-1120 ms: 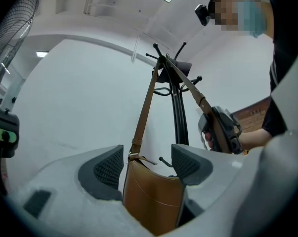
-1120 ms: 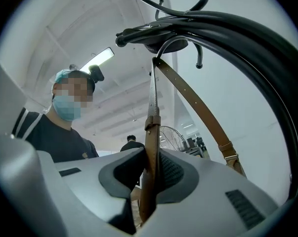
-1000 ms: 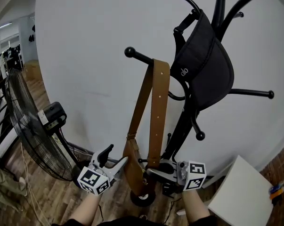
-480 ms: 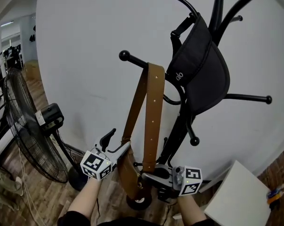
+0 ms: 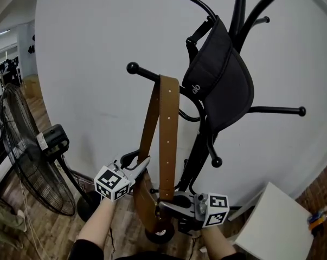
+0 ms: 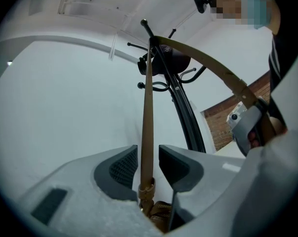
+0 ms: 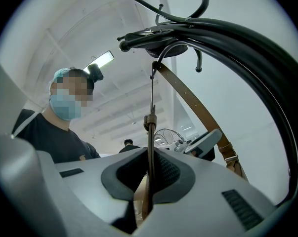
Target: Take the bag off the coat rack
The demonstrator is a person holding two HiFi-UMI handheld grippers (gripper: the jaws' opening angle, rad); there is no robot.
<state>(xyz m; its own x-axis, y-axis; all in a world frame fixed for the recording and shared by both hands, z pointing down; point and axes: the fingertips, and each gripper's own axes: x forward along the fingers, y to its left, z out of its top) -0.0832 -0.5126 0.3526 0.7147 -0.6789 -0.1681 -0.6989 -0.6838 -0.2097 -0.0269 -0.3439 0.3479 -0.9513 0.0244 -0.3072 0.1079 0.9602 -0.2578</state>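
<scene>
- The brown bag [image 5: 144,202] hangs low beside the coat rack [image 5: 200,145] pole, with its strap [image 5: 168,123] looped over a peg [image 5: 144,72] of the rack.
- The left tongs [image 6: 149,158] are closing around one run of the strap, and the pads are not yet touching it.
- The right tongs [image 7: 149,169] pinch the other run, below the peg.
- A black bag [image 5: 223,85] hangs near the rack's top.

Only mark: small white logo [image 5: 194,89] on black bag [image 5: 228,75] hanging on coat rack [image 5: 196,150]. Two rounded characters, maybe "do", can't confirm. White sticker [image 5: 42,140] on fan motor [image 5: 59,136]: print too small to read.
</scene>
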